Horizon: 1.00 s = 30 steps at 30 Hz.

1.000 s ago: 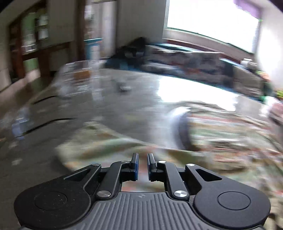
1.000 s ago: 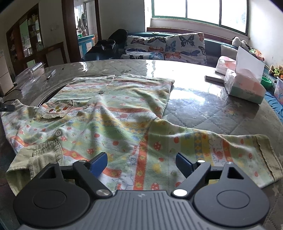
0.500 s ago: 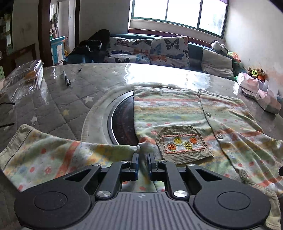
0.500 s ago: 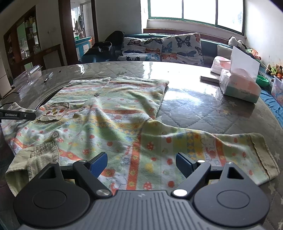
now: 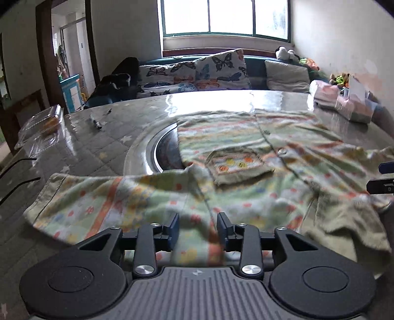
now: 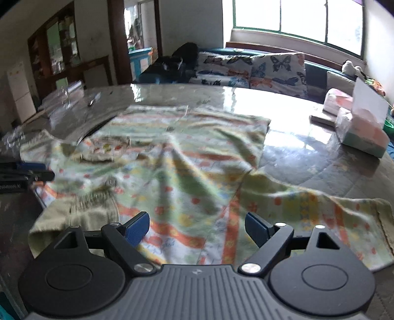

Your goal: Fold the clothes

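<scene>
Your left gripper (image 5: 198,226) is opening over the pale green patterned cotton shirt (image 5: 246,172) (spread flat); your right gripper (image 6: 197,225) hovers wide apart.

My left tongs (image 5: 198,227) and right tongs (image 6: 197,227) look alike: black linkage arms with silver screws, blue ribbed pads (image 6: 136,227), round black discs, a grey ridged body.

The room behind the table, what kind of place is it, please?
Most likely a home living room. A sofa with butterfly cushions stands under a wide window, soft toys sit at the sofa's end, and a child's patterned shirt lies spread on a quilted table cover.
</scene>
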Each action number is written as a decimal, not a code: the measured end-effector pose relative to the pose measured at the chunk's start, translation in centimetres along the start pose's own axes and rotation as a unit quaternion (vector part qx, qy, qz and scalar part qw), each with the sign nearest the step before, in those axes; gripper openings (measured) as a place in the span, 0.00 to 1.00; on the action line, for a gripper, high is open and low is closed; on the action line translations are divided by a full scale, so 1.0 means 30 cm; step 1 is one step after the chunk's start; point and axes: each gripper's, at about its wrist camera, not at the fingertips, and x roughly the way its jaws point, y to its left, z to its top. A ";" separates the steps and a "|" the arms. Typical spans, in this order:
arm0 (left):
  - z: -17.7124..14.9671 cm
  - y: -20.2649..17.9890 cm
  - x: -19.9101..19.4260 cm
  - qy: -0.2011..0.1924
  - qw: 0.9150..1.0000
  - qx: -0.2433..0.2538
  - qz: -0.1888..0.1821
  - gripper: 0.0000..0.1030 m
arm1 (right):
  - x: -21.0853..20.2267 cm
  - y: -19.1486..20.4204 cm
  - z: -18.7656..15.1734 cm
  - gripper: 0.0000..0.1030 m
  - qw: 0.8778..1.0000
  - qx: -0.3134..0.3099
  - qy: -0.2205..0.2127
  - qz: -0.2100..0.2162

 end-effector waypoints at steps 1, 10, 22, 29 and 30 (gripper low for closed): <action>-0.005 -0.001 0.000 -0.002 1.000 0.004 0.004 0.43 | 0.006 0.001 -0.007 0.84 1.000 -0.002 0.005 -0.002; 0.087 -0.051 -0.008 -0.011 1.000 -0.008 -0.021 0.67 | -0.060 -0.098 -0.025 0.84 0.999 0.032 -0.011 -0.033; 0.152 -0.233 0.020 -0.028 0.995 0.029 -0.091 1.00 | -0.127 -0.424 -0.081 0.84 0.975 0.127 -0.038 -0.177; 0.165 -0.283 0.042 -0.016 0.994 0.031 -0.107 1.00 | -0.141 -0.589 -0.128 0.77 0.958 0.174 -0.037 -0.226; 0.166 -0.290 0.045 -0.015 0.993 0.032 -0.108 1.00 | -0.142 -0.602 -0.138 0.73 0.957 0.179 -0.035 -0.227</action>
